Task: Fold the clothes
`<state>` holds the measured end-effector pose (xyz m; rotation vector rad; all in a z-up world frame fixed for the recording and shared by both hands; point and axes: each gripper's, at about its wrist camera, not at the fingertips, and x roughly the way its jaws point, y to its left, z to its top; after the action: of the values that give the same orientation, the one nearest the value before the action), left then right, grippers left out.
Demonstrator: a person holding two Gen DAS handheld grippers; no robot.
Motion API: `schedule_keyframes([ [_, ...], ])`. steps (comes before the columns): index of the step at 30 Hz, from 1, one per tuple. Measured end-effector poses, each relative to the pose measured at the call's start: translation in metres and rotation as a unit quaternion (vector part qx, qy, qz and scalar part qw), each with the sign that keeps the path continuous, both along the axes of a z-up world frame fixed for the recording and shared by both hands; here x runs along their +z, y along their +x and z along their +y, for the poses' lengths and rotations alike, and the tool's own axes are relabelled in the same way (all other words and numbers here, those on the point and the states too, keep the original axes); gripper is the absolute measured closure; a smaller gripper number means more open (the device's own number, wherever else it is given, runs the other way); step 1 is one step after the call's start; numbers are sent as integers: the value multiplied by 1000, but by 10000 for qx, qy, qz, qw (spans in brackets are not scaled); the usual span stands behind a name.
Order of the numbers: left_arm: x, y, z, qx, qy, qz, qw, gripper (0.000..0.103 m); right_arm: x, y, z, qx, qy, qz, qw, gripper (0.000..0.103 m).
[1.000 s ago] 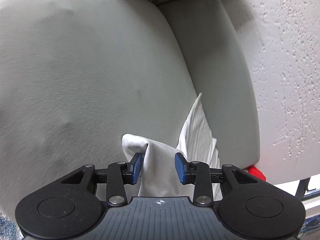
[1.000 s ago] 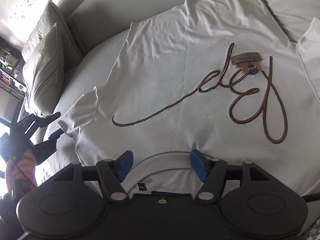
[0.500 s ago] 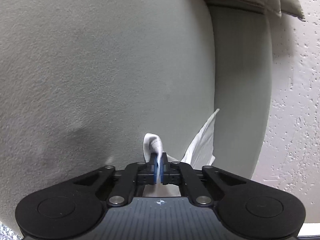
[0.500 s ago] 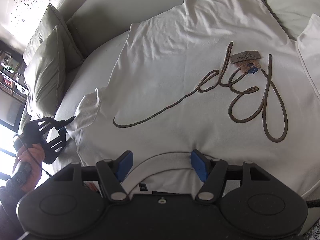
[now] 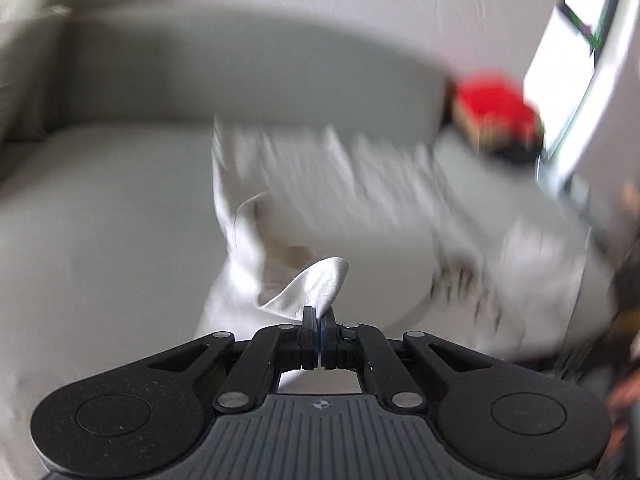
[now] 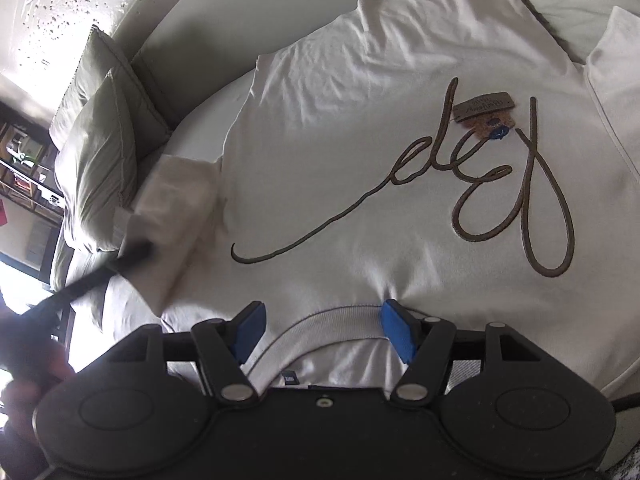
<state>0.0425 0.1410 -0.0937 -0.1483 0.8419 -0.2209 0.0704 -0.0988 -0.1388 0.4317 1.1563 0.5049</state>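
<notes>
Your left claw (image 5: pixel 319 322) pinches the shirt's (image 6: pixel 380 168) sleeve (image 5: pixel 316 286); right claw (image 6: pixel 322 330) gapes wide, straddling the collar (image 6: pixel 320 322).

Across the chest of the white T-shirt (image 6: pixel 360 152), a large brown cursive script (image 6: pixel 480 184), running from near left to far right; letters resembling "dey", not surely legible. Just above the script, a small brown tag (image 6: pixel 483 106) with two lines of print, too small to read. Inside the collar, near edge, a tiny dark label (image 6: pixel 289 378), unreadable. Nothing legible in the blurred left wrist view.
</notes>
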Motion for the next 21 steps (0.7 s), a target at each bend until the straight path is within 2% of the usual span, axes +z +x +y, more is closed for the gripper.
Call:
schedule_keyframes([
  [3,-19,11,-1,19,166,470,9988,103,0,0,-3,-3,43,22,10000,40],
  [6,-22,2,3,13,314,526,9981,100,-3,1,-7,-76,186,85,9998,40],
  [8,-16,-1,1,-93,477,451,9978,90,-4,1,-10,-127,284,130,9994,40],
  [9,-16,7,-7,-162,632,422,9970,73,-5,1,-12,-146,327,148,9992,40],
  [10,-17,13,-15,-235,787,402,9958,67,-5,1,-13,-166,367,159,9991,40],
  [16,-25,16,-42,-619,1579,427,9846,70,-6,1,-17,-234,524,214,9981,40],
  [18,-28,19,-58,-790,1949,364,9770,72,-5,1,-20,-264,558,238,9978,40],
  [21,-31,14,-83,-1135,2546,193,9602,75,-3,-1,-26,-338,572,249,9975,40],
])
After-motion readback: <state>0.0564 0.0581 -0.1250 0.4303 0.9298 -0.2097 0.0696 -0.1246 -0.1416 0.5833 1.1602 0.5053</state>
